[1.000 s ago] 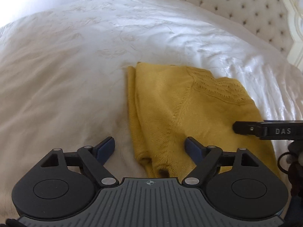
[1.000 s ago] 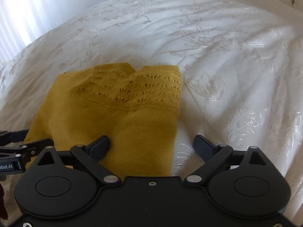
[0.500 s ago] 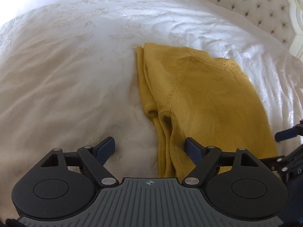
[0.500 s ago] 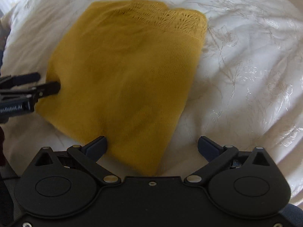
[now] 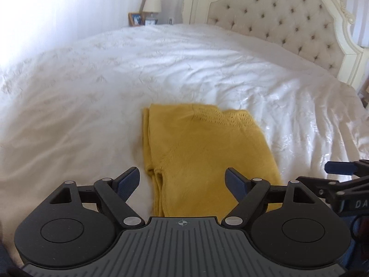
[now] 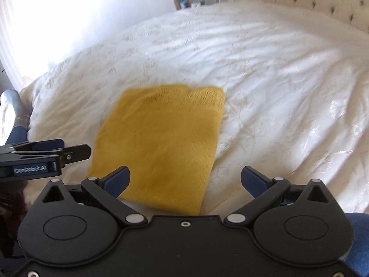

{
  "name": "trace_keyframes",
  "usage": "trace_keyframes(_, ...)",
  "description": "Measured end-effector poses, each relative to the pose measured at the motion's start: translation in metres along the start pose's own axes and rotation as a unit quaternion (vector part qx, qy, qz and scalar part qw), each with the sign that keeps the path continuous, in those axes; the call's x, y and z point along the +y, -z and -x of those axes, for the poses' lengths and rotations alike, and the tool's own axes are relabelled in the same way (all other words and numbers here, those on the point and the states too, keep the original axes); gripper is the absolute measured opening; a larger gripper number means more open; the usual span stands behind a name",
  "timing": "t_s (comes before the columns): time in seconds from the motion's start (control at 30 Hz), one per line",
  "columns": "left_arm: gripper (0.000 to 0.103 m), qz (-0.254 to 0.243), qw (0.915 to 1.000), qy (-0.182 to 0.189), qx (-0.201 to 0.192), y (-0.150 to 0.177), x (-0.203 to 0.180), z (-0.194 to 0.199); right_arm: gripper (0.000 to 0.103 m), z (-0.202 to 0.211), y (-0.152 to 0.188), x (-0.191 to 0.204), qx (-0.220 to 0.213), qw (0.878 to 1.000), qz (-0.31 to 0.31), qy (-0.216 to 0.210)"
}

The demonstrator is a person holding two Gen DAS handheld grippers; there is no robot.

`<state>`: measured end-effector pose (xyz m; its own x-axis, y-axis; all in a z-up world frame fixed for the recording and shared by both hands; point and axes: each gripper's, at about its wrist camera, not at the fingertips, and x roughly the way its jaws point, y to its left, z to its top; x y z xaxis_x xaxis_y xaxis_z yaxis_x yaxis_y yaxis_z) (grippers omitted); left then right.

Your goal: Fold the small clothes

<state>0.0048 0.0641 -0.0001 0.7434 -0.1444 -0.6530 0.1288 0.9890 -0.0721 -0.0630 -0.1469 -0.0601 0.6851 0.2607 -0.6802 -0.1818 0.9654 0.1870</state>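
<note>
L gripper (image 5: 183, 182): jaws spread wide, nothing between the blue pads (image 5: 129, 181), held clear above the bed w/ no contact on fabric. R gripper (image 6: 185, 181): jaws at full spread, also empty, blue pads (image 6: 253, 181) apart over the near edge of the garment, not touching it as far as the view shows. Each gripper shows in the other's view at the side, beside the cloth, not on it. The yellow knit sweater (image 5: 207, 152) lies folded into a rough rectangle on the white bedspread (image 5: 92, 92), lace-pattern yoke at the far end, layered folded edges stacked along its left side in the L view; it sits flat, just ahead of both grippers. R view is a bit blurred. Beyond: cream tufted headboard (image 5: 288, 18) at far right, lamp (image 5: 152, 3) & picture frame (image 5: 135, 19) on a nightstand behind the bed, bright curtain at left.
</note>
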Motion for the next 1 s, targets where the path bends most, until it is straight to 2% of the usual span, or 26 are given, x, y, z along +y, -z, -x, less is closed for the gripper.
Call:
trace_keyframes(0.1, 0.081, -0.004, 0.9998, -0.021, -0.005, -0.001, -0.009, 0.007, 0.102, 0.011, 0.005, 0.004, -0.031, 0.999, 0.001, 0.02)
trace_keyframes(0.17, 0.081, 0.0, 0.9995, -0.029, 0.009, -0.002, -0.012, 0.007, 0.102, 0.014, 0.002, 0.008, -0.038, 0.998, -0.007, 0.041)
trace_keyframes(0.3, 0.081, 0.011, 0.9972, -0.053, 0.052, 0.001, -0.013, 0.002, 0.102, 0.009, -0.003, 0.011, -0.01, 0.995, -0.027, 0.093)
trace_keyframes(0.37, 0.081, 0.003, 0.9958, -0.071, 0.058, 0.005, -0.013, 0.002, 0.102, 0.008, -0.003, 0.013, 0.0, 0.993, -0.038, 0.114)
trace_keyframes(0.5, 0.081, -0.007, 0.9913, -0.115, 0.062, 0.01, -0.014, 0.006, 0.102, 0.013, 0.001, 0.014, -0.012, 0.993, -0.036, 0.111)
trace_keyframes(0.67, 0.081, -0.002, 0.9916, -0.104, 0.077, 0.014, -0.01, 0.004, 0.102, 0.012, 0.001, 0.023, -0.019, 0.991, -0.01, 0.132)
trace_keyframes(1.0, 0.081, -0.005, 0.9912, -0.092, 0.095, 0.021, -0.012, 0.003, 0.101, 0.01, 0.005, 0.024, -0.006, 0.995, -0.028, 0.097)
